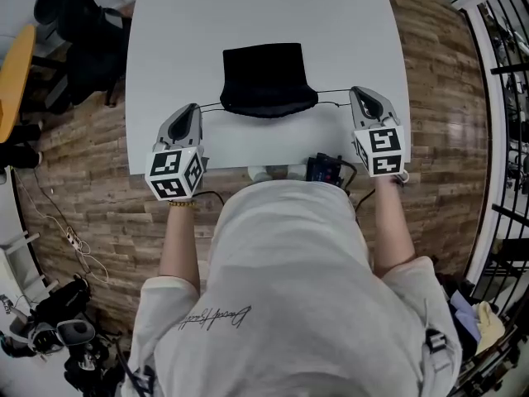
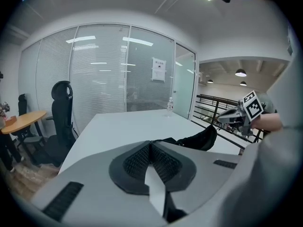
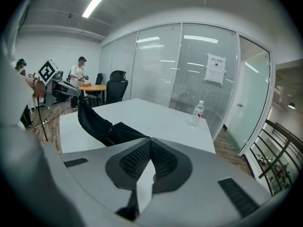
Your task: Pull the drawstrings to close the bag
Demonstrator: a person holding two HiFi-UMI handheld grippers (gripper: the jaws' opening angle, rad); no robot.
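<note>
A black drawstring bag [image 1: 266, 77] lies on the white table [image 1: 182, 31], its gathered mouth toward the near edge. A thin black drawstring [image 1: 213, 107] runs from the mouth left to my left gripper [image 1: 193, 111], whose jaws are shut on its end. Another drawstring [image 1: 334, 92] runs right to my right gripper [image 1: 360, 95], likewise shut on it. In the left gripper view the jaws meet at the left gripper [image 2: 151, 144], with the bag [image 2: 199, 140] just beyond. In the right gripper view the right gripper [image 3: 150, 140] is shut, and the bag [image 3: 99, 124] lies to its left.
A small black device [image 1: 326, 169] with cables sits at the table's near edge by the person's body. A water bottle [image 3: 197, 113] stands at the far end of the table. Office chairs [image 2: 61, 122] are on the left, a metal railing [image 1: 504, 98] on the right.
</note>
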